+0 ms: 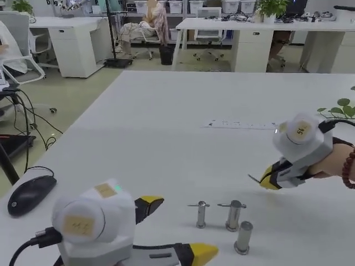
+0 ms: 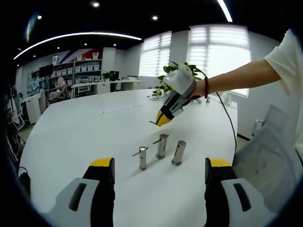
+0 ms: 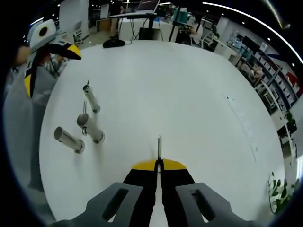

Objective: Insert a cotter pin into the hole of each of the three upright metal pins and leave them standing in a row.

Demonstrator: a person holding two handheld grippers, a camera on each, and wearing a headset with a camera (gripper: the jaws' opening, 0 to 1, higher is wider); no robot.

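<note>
1. The right gripper (image 3: 159,165) has its fingers (image 3: 144,166) pressed together on a cotter pin (image 3: 159,147). The thin pin sticks straight forward out of the fingertips.
2. This cotter pin is in the air above the white worktop (image 1: 166,138), to the right of the three metal pins (image 1: 224,219) and apart from them.
3. The metal pins stand upright, close together. Two of them, (image 1: 201,215) and (image 1: 234,216), have a cotter pin through the hole near the top. The bare pin (image 1: 243,237) stands just beside them.
4. The left gripper (image 2: 160,163) has its fingers (image 2: 102,164) spread wide and holds nothing. The metal pins stand ahead of it, well apart from both fingers.
</note>
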